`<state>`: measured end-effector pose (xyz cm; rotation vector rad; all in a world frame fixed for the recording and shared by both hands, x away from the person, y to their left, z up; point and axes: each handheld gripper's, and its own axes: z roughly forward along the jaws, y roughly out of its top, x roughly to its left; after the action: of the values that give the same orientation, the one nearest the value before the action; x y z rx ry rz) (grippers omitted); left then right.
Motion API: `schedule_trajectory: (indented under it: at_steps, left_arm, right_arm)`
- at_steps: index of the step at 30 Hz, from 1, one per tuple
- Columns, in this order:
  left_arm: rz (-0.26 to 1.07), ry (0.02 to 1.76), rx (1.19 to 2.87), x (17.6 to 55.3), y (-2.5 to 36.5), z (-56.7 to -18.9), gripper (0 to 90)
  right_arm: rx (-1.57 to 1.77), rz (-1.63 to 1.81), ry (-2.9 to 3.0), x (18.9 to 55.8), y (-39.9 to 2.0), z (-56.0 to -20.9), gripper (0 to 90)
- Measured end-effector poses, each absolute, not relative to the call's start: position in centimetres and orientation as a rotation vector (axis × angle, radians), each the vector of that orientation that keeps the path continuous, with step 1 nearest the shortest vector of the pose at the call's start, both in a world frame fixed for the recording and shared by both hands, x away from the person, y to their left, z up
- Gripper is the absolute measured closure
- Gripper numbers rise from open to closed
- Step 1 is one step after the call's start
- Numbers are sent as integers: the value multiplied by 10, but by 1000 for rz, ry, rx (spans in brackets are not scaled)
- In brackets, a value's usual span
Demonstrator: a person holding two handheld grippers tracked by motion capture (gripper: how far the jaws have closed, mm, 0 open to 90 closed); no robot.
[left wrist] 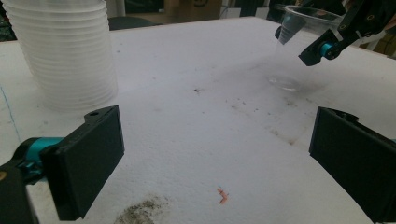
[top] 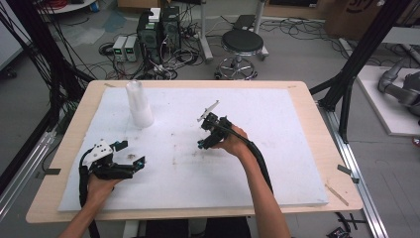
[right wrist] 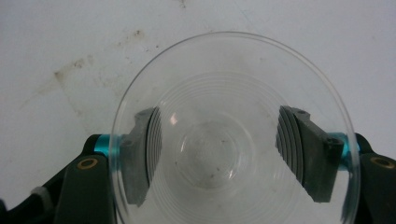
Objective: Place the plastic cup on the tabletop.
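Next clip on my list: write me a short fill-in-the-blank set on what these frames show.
1. The right tool is closed around a clear plastic ____.
2. The stack of cups stands on the white ____.
3. The left tool has its jaws ____, with nothing between them.
4. On the floor beyond the table stands a round black ____.

Missing words: cup; mat; open; stool

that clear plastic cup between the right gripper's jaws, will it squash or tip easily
The clear cup looks thin-walled, so a hard squeeze from the right gripper would probably dent it. It seems empty and likely very light, so a nudge could tip it. Its smooth tapered sides may slip upward from the pads.
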<state>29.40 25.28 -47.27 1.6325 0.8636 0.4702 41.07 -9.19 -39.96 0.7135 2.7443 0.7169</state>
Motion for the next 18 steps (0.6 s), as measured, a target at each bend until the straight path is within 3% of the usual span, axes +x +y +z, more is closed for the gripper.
schedule_trajectory:
  at_steps: [5, 10, 18]
  left_arm:
    - [470, 865, 1631, 294, 253, -473, 32]
    - [470, 861, 1632, 294, 253, -473, 32]
    - [462, 865, 1627, 294, 254, -473, 32]
  right_arm:
    - [718, 723, 2737, 412, -92, -402, 281]
    - [704, 731, 2733, 413, -91, -410, 173]
    - [739, 762, 2705, 413, -96, -415, 141]
